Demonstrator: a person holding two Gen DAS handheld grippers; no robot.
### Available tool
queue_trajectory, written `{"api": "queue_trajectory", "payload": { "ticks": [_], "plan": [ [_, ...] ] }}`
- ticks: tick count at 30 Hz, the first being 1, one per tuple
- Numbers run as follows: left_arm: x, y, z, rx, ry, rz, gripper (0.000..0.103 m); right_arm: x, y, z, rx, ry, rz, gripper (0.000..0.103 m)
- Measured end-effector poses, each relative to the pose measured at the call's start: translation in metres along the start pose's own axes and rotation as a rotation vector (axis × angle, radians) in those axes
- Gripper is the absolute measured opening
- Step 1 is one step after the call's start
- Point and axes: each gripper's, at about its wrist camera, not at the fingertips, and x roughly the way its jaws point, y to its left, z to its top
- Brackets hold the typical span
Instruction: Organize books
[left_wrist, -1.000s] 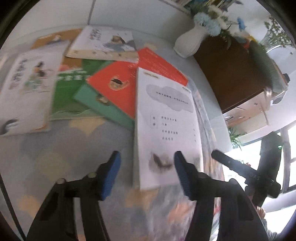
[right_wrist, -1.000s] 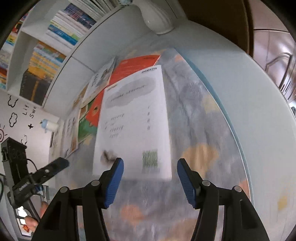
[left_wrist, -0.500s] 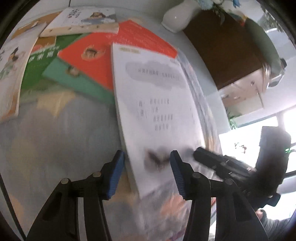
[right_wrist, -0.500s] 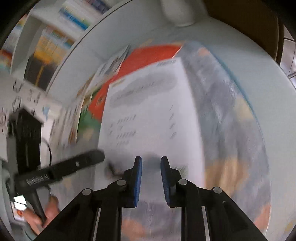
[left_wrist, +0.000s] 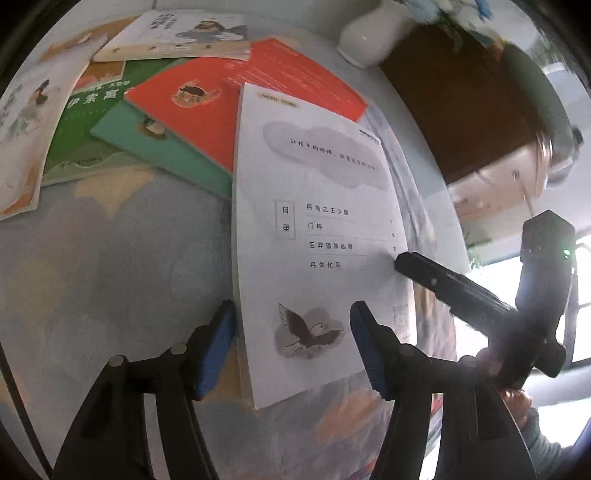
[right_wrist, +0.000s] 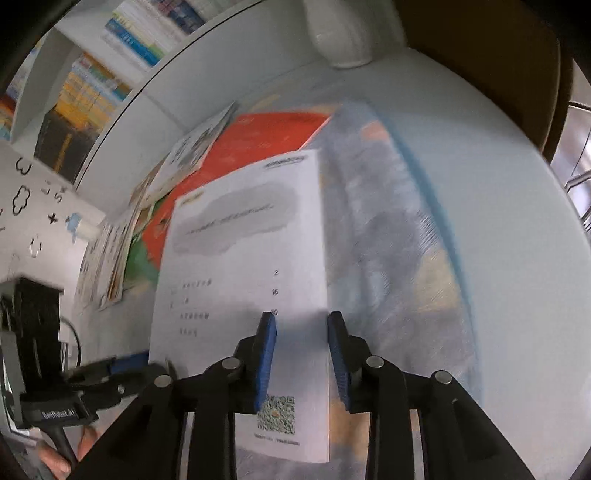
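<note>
A white book (left_wrist: 317, 236) with a bird drawing lies nearest me on the patterned tablecloth; it also shows in the right wrist view (right_wrist: 243, 266). My left gripper (left_wrist: 291, 343) is open, its blue pads on either side of the book's near left part. My right gripper (right_wrist: 301, 354) is over the book's right edge, its pads a narrow gap apart, partly open; it appears in the left wrist view (left_wrist: 443, 284) resting on the book's right side. Behind lie an orange-red book (left_wrist: 207, 107), a teal book (left_wrist: 162, 147), a green book (left_wrist: 85, 125) and pale illustrated books (left_wrist: 184, 37).
A white vase (left_wrist: 369, 40) stands at the table's far edge beside a dark wooden cabinet (left_wrist: 472, 103). A bookshelf full of books (right_wrist: 110, 62) is at the back left in the right wrist view. The bare pale tabletop (right_wrist: 498, 221) lies to the right.
Both grippers moved in onto the white book. The right gripper narrowed from wide open to nearly shut, then opened slightly at the book's right edge. The left gripper stayed open, now straddling the book's left part.
</note>
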Motion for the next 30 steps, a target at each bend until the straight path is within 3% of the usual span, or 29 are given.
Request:
{"api": "queue_trajectory", "payload": {
  "ticks": [2,4,7,12,16,22,24,28,29,30],
  "plan": [
    [-0.003,-0.003,-0.017,0.036,0.038,-0.01,0.06,-0.007,0.006,-0.021,-0.022,0.008,-0.02,0.032],
    [-0.004,-0.003,-0.04,0.061,0.088,-0.032,0.059,-0.017,0.002,-0.042,-0.006,0.036,0.019,0.032],
    [-0.012,-0.006,-0.068,0.08,0.094,-0.021,0.06,-0.027,-0.003,-0.072,-0.003,0.071,0.088,0.032],
    [-0.028,-0.006,-0.053,0.043,-0.01,0.047,0.059,-0.036,-0.018,-0.082,0.108,0.073,0.136,0.031],
    [-0.019,-0.007,-0.038,0.022,-0.007,-0.015,0.06,-0.027,-0.01,-0.072,0.097,0.061,0.135,0.031],
    [-0.003,-0.014,-0.042,0.019,-0.005,0.016,0.059,-0.025,-0.015,-0.065,0.183,0.06,0.217,0.035],
    [-0.004,-0.004,-0.046,-0.002,-0.007,-0.006,0.059,-0.034,-0.021,-0.064,0.227,0.052,0.32,0.035],
    [-0.005,0.012,-0.046,-0.084,-0.008,-0.11,0.059,-0.049,-0.016,-0.057,0.313,0.043,0.713,0.034],
    [-0.006,0.015,-0.046,-0.097,-0.008,-0.124,0.059,-0.051,-0.004,-0.052,0.279,0.044,0.734,0.034],
    [-0.008,0.018,-0.046,-0.108,-0.006,-0.128,0.059,-0.052,0.01,-0.048,0.232,0.043,0.696,0.034]
  ]
}}
